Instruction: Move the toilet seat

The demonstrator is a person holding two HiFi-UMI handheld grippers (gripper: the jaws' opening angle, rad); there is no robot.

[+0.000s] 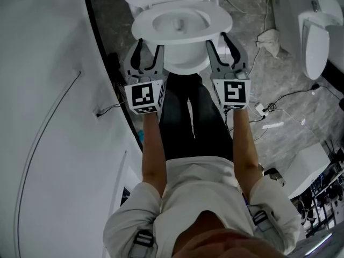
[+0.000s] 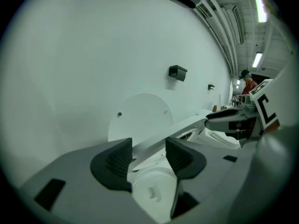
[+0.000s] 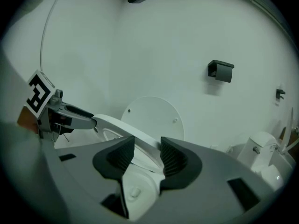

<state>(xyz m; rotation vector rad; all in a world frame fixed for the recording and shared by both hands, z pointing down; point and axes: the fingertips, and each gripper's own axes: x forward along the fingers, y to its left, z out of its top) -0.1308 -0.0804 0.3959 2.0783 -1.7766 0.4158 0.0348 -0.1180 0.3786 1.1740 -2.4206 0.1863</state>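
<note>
Toilet seat (image 1: 146, 30): white ring over the bowl (image 1: 181, 19), held at its front on both sides. In the gripper views its front edge seems to stand a little clear of the bowl's rim.
Left gripper (image 1: 149, 50): jaws partly closed on the seat's front left rim. The left gripper view shows the rim running between the ribbed pads and touching both.
Right gripper (image 1: 220, 44): jaws narrowed onto the seat's front right rim, with the rim clamped between its pads in the right gripper view.
Lid (image 2: 140, 115): round and white, upright behind the seat against the wall.
Person: stands facing the bowl, legs in dark trousers (image 1: 188, 117) just before it and both forearms stretched forward.
Wall (image 1: 48, 63): white and curved, with a small black fixture (image 3: 220, 71) mounted above the lid.
Floor (image 1: 279, 85): grey and marbled, with cables (image 1: 285, 97) lying to the right.
Second toilet (image 1: 317, 31): white, well apart at the right edge.
</note>
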